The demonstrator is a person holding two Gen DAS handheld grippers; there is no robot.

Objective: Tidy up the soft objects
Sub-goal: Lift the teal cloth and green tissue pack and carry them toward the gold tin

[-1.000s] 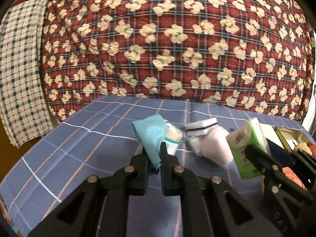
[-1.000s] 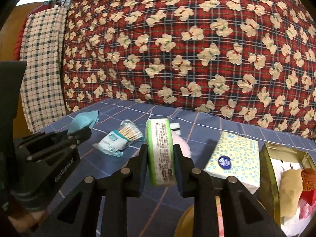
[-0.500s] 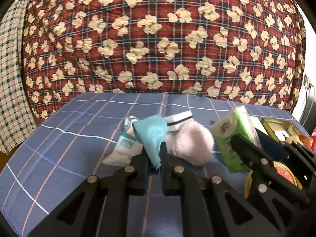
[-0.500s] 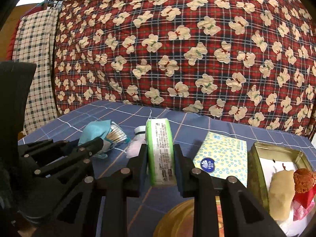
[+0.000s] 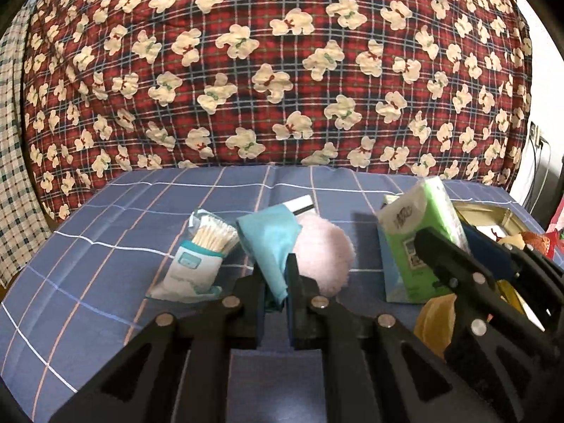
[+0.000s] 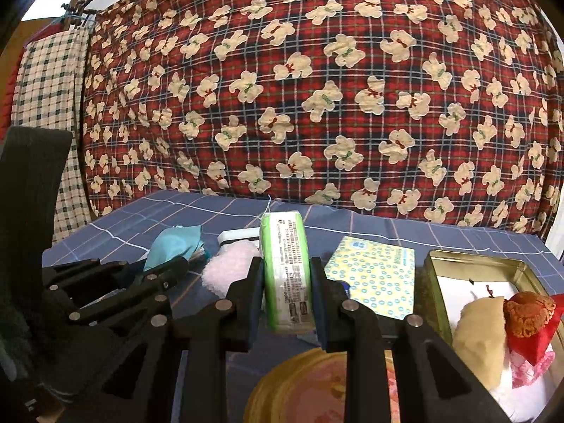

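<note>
My left gripper (image 5: 276,283) is shut on a teal cloth (image 5: 269,243), held above the blue checked tablecloth (image 5: 105,246). The right gripper (image 6: 286,282) is shut on a green tissue pack (image 6: 286,268), also seen as the green tissue pack (image 5: 419,232) at the right of the left wrist view. A pink fluffy puff (image 5: 326,253) lies behind the cloth, with a packet of cotton swabs (image 5: 201,257) to its left. In the right wrist view the left gripper (image 6: 176,268) holds the teal cloth (image 6: 176,246) at the left.
A gold tin (image 6: 476,271) at the right holds a cream pouch (image 6: 479,331) and a red brocade pouch (image 6: 528,313). A dotted tissue pack (image 6: 377,278) lies beside it. A round gold lid (image 6: 303,387) is near the front. A bear-print quilt (image 5: 282,70) rises behind.
Both grippers have swung to the right with their loads. The swab packet and pink puff now lie left and centre in the left wrist view, and the tin shows more fully.
</note>
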